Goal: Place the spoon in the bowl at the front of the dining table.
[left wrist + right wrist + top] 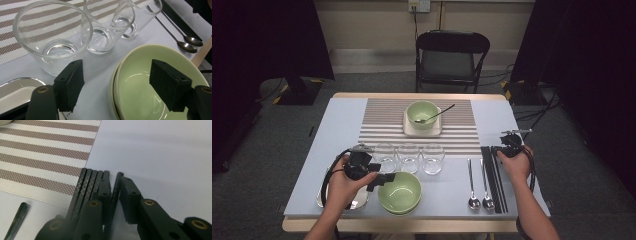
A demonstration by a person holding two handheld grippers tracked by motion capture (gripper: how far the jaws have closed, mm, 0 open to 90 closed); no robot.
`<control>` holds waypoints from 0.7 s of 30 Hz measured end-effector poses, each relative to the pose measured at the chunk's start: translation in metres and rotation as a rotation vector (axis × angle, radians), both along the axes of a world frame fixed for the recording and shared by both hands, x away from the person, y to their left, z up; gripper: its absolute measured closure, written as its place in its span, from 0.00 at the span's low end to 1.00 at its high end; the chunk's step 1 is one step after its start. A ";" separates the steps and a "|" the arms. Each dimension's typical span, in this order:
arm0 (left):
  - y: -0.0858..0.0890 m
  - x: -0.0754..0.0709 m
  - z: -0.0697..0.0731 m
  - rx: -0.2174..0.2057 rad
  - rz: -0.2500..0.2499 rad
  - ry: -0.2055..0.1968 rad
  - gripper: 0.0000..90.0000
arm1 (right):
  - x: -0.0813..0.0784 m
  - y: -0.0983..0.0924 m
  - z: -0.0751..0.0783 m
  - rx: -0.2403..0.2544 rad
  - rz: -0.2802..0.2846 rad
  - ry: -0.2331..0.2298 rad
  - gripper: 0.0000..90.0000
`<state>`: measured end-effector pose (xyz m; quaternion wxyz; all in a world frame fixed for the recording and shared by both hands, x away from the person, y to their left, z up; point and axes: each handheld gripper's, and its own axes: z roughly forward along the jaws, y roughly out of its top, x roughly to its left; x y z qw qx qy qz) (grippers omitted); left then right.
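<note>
One place is set at the tabletop's (pixel 312 150) far edge. Right gripper (pixel 113 195) pinches one chopstick (pixel 115 187); left gripper (pixel 115 85) gapes wide, holding nothing, over the near bowl (pixel 140 75).

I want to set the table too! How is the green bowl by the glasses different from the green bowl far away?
The near bowl is wider and empty; it sits on the blue tablecloth. The far bowl looks smaller, holds a spoon and sits on a square plate. Both are pale green and upright.

Pale blue table (pixel 337 130), mid-frame; striped mat (pixel 382 117) centre, three glasses (pixel 408 157), green bowls (pixel 400 192), spoons (pixel 478 185), chopsticks (pixel 493 175), tray (pixel 324 195) lower left.
</note>
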<state>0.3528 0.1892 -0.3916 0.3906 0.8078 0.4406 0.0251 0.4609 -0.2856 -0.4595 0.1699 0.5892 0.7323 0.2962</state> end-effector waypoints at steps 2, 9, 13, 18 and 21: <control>0.000 0.000 0.000 -0.001 0.000 0.000 0.31 | 0.000 -0.001 -0.001 0.000 -0.001 0.002 0.90; 0.000 0.000 0.000 0.006 0.001 0.000 0.31 | 0.000 0.000 0.000 -0.016 -0.006 0.004 0.92; -0.001 -0.001 0.001 -0.002 0.004 -0.002 0.31 | 0.000 0.003 0.000 -0.032 -0.015 0.008 0.92; -0.001 -0.001 0.002 0.001 0.004 -0.004 0.31 | 0.002 0.003 0.001 -0.039 -0.026 0.021 0.95; -0.001 -0.001 0.001 -0.001 0.003 -0.003 0.30 | 0.003 0.004 0.001 -0.042 -0.026 0.030 0.96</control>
